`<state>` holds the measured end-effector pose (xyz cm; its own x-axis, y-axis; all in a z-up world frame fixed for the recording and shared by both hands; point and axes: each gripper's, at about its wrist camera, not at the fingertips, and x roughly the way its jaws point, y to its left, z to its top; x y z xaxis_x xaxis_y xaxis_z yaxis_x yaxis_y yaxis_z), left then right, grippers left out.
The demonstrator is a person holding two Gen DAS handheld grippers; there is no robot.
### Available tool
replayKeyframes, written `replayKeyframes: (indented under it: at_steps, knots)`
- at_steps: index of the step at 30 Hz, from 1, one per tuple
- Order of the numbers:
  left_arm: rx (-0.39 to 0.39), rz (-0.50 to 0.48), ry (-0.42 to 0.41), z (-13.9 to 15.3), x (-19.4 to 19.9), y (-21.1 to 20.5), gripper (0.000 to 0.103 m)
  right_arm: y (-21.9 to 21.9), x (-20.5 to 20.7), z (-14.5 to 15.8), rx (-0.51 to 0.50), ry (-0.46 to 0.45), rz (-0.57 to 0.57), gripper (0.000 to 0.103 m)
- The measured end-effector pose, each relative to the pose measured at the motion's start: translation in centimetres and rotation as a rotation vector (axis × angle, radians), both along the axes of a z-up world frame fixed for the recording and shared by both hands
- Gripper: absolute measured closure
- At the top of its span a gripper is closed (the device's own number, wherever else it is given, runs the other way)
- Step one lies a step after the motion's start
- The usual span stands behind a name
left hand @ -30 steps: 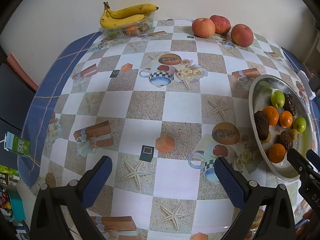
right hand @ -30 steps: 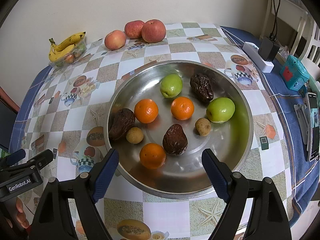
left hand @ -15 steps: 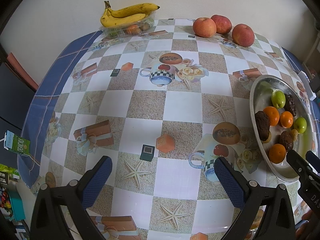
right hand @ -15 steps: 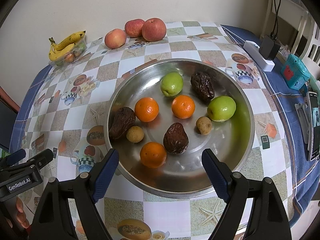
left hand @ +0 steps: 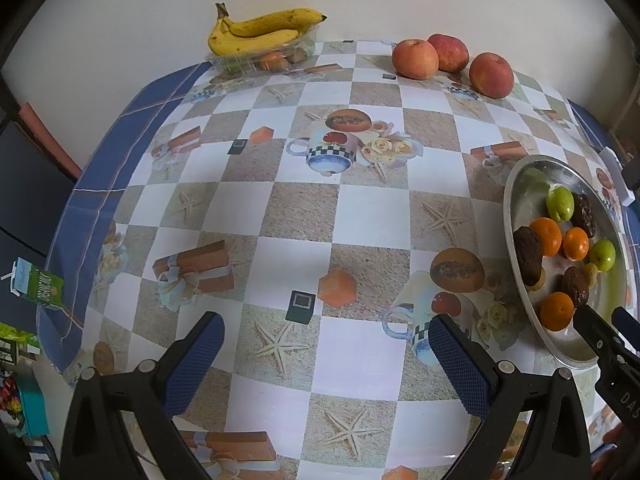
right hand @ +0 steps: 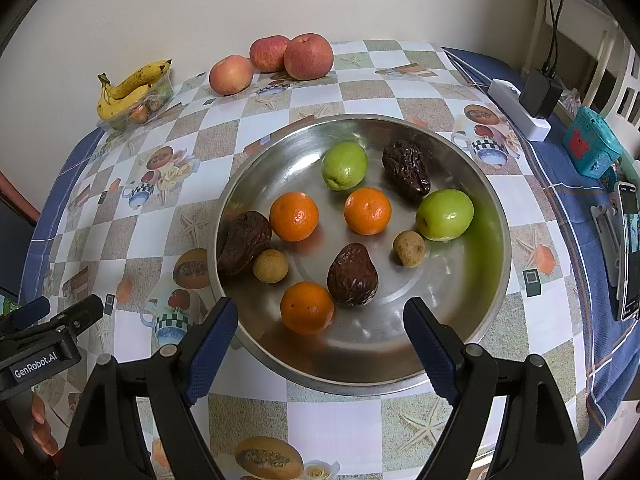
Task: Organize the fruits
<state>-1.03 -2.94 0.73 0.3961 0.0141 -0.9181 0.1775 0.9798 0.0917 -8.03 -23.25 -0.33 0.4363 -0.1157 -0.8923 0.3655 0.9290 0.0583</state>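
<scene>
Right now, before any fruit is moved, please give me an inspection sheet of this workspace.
Surface: table under a checkered printed cloth.
Job's things: steel bowl holds three oranges, two green fruits, three dark wrinkled fruits, two small tan ones; three apples and bananas on a clear tray stand by the wall.
Clutter: teal box, phone.
Grippers: left gripper open, empty; right gripper open, empty, over the bowl's near rim.
Cables: black cables run to a charger on a white power strip.
Surroundings: plain wall.

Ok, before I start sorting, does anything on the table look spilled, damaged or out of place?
Nothing stands out. The fruit sits loose but intact in the metal bowl, the three apples and bananas rest by the wall, nothing spilled.
</scene>
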Motion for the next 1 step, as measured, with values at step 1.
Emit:
replayKeyframes:
  at_steps: [1]
  knots:
    - [-0.003, -0.002, 0.001, 0.02, 0.0, -0.02, 0.0, 0.0, 0.0, 0.0, 0.0, 0.0, 0.0, 0.018]
